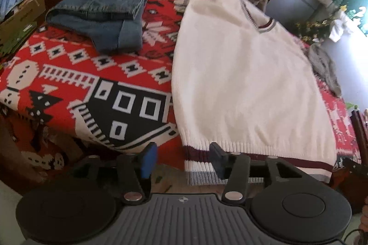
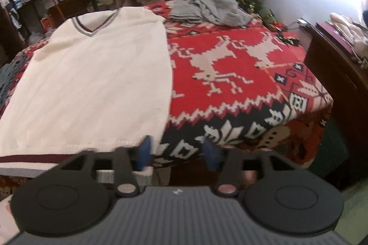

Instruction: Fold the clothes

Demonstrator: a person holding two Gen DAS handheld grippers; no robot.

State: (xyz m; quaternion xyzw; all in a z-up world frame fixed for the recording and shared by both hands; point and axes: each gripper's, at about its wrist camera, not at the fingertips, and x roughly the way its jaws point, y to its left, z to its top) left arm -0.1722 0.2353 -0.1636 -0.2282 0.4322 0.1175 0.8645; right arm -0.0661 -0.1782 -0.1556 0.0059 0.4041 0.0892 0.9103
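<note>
Sweater: cream knit V-neck sweater with maroon-grey trim (image 1: 248, 75) lies flat on red patterned Christmas blanket (image 1: 76, 56), centre-right of left view, sleeves apparently tucked already.

Step, judged: start of bottom-to-collar fold.

Left claw (image 1: 182, 160) spread, lower centre, straddling hem's left corner.

Right claw (image 2: 177, 153) spread, lower centre, at hem's right corner.

Next: pinch both corners, lift evenly toward collar.

Folded blue denim jeans (image 1: 103, 12) upper left.
</note>
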